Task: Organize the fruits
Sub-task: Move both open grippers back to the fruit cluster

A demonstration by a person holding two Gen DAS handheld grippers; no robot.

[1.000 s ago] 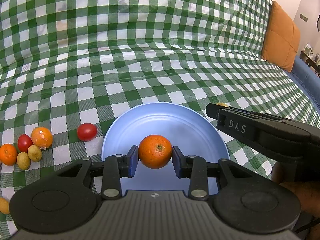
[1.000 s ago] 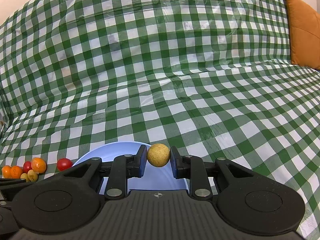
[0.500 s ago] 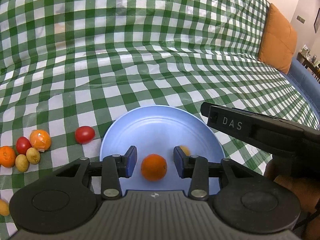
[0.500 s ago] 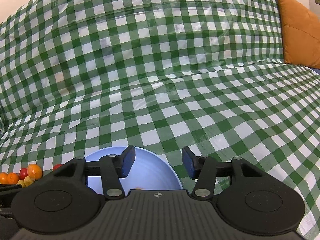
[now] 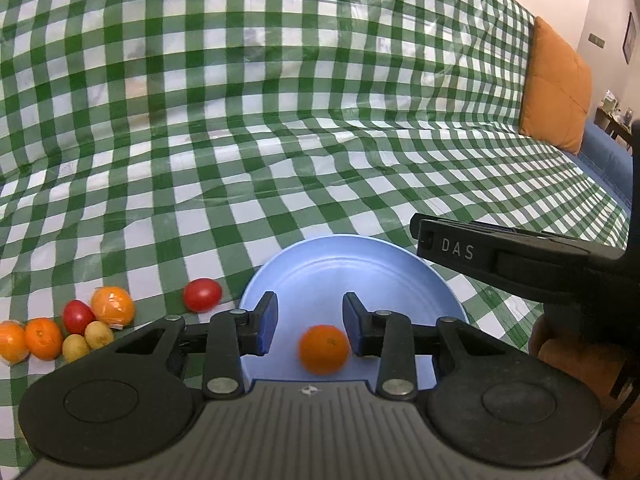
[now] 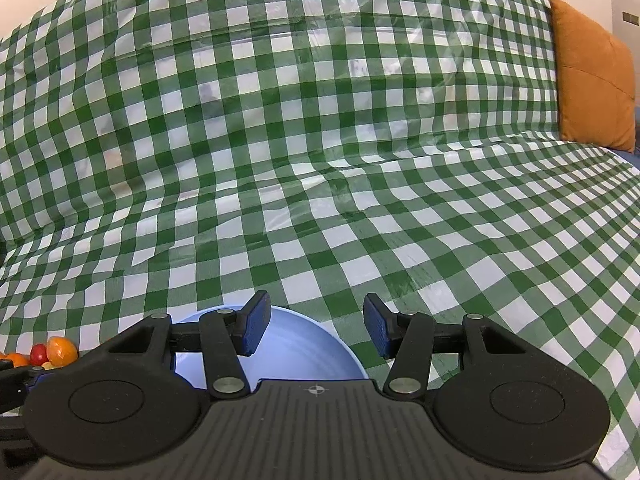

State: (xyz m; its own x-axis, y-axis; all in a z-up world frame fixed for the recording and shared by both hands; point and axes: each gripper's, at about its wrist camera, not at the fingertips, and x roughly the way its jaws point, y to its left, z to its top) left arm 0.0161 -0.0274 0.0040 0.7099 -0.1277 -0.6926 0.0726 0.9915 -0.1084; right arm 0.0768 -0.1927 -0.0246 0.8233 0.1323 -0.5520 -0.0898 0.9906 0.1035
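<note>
A blue plate (image 5: 352,264) lies on the green checked cloth. A small orange (image 5: 323,349) rests in it, near its front. My left gripper (image 5: 308,322) is open above the plate, with the orange below and between its fingers. My right gripper (image 6: 314,328) is open and empty above the plate (image 6: 296,356); it also shows from the side in the left wrist view (image 5: 420,232). The small yellow fruit it held is hidden. A red tomato (image 5: 202,294) lies left of the plate.
A cluster of fruit lies at the left: oranges (image 5: 112,305), a tomato (image 5: 78,316) and small yellow fruits (image 5: 98,335); it shows in the right wrist view too (image 6: 60,352). An orange cushion (image 5: 556,84) stands at the far right.
Both grippers opened. The left one let the orange drop into the plate, the right one let go of the yellow fruit. Both have lifted and drawn back a little.
</note>
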